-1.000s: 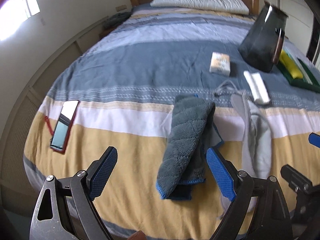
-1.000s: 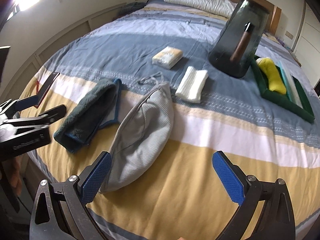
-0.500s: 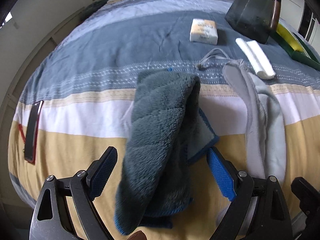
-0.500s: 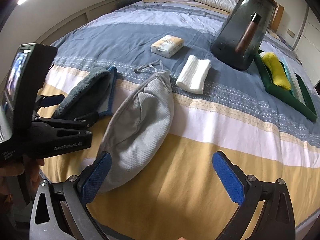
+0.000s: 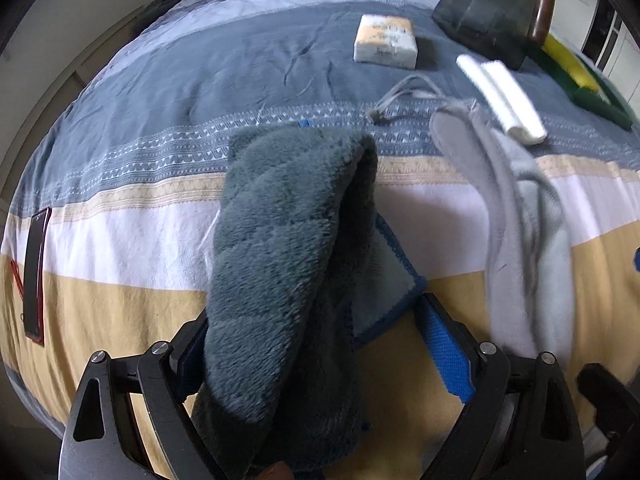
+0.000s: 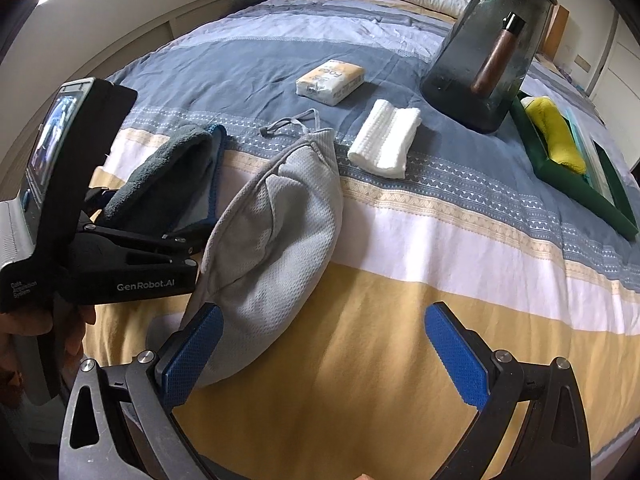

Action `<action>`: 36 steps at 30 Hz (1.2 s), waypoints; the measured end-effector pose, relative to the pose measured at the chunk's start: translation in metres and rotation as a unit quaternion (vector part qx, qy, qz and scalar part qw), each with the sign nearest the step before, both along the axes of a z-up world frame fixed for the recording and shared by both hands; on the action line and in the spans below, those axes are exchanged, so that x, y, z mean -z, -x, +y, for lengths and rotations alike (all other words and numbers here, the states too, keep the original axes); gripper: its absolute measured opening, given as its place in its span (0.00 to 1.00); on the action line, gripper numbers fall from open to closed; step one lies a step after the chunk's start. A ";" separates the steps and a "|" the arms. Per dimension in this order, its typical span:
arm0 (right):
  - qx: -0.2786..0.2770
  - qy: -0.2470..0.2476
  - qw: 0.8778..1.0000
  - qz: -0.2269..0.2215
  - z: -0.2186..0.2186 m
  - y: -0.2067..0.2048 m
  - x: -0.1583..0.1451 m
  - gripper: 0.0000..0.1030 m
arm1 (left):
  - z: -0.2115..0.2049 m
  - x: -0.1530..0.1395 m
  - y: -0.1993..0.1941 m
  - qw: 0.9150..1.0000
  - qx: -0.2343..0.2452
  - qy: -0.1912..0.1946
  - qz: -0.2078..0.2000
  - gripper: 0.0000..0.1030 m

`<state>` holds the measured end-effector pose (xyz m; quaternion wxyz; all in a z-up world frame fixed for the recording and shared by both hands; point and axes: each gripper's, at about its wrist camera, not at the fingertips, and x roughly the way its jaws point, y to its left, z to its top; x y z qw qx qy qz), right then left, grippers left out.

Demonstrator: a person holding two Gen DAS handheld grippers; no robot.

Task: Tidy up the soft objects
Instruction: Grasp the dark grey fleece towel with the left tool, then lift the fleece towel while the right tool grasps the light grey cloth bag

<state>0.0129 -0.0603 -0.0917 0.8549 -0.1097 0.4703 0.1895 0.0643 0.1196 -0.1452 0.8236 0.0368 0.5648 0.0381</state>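
A fluffy dark grey towel with blue edging (image 5: 288, 248) lies folded on the striped bedspread (image 5: 120, 300). My left gripper (image 5: 316, 340) straddles its near end, jaws opening. The towel hides the left pad, and the right pad (image 5: 444, 352) stands apart from it. In the right wrist view the left gripper (image 6: 136, 220) reaches in around the towel (image 6: 168, 176). A grey drawstring bag (image 6: 272, 232) lies just right of the towel. My right gripper (image 6: 320, 320) hangs open above the yellow stripe, its left pad (image 6: 192, 356) beside the bag's near end.
Farther up the bed lie a folded white cloth (image 6: 386, 138), a tissue pack (image 6: 330, 80) and a tall dark glass vase (image 6: 488, 52). A green tray (image 6: 580, 196) holding a yellow cloth (image 6: 554, 132) sits at the right. A phone (image 5: 34, 268) rests near the bed's left edge.
My left gripper has come down and forward onto the dark towel, which now fills the space between its fingers. The right gripper has sunk a little toward the bed.
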 end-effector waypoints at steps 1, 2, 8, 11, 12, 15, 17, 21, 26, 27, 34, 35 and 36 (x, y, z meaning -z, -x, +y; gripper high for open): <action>0.002 0.000 1.000 0.001 -0.001 -0.001 0.000 1.00 | -0.001 0.002 -0.002 1.000 -0.001 -0.004 0.001 0.89; 0.003 -0.001 1.000 0.002 -0.001 -0.001 0.000 1.00 | -0.002 0.003 -0.003 1.000 -0.001 -0.006 0.000 0.89; 0.000 0.001 1.000 0.002 0.001 -0.001 0.001 1.00 | 0.000 0.005 -0.005 1.000 0.003 -0.010 -0.009 0.82; -0.003 0.002 1.000 0.002 0.002 0.000 0.002 1.00 | 0.006 0.003 -0.003 1.000 0.002 -0.006 -0.010 0.75; -0.003 0.003 1.000 0.003 0.003 0.000 0.003 1.00 | 0.007 0.004 -0.004 1.000 0.003 -0.007 -0.010 0.73; -0.003 0.004 1.000 0.003 0.003 0.000 0.003 1.00 | 0.013 0.005 -0.004 1.000 0.004 -0.008 -0.010 0.68; -0.001 0.004 1.000 0.003 0.002 -0.001 0.002 1.00 | 0.014 0.005 -0.004 1.000 0.005 -0.010 -0.011 0.64; -0.001 0.003 1.000 0.000 0.003 0.000 0.000 1.00 | 0.014 0.004 -0.004 1.000 0.003 -0.016 -0.014 0.53; -0.001 -0.002 1.000 -0.001 0.005 0.001 -0.001 1.00 | 0.010 0.001 -0.002 0.999 0.005 -0.035 -0.018 0.35; 0.000 -0.003 1.000 -0.001 0.005 0.001 -0.001 1.00 | 0.009 0.001 -0.001 0.999 0.005 -0.037 -0.019 0.32; 0.016 -0.018 1.000 0.003 0.005 -0.002 -0.001 1.00 | 0.011 -0.003 0.004 0.999 0.005 -0.037 -0.030 0.25; 0.020 -0.019 1.000 0.002 0.005 -0.002 -0.001 1.00 | 0.012 -0.004 0.005 0.999 0.006 -0.038 -0.032 0.25; 0.024 -0.019 1.000 0.001 0.005 -0.002 -0.001 1.00 | 0.013 -0.005 0.006 0.999 0.006 -0.036 -0.033 0.24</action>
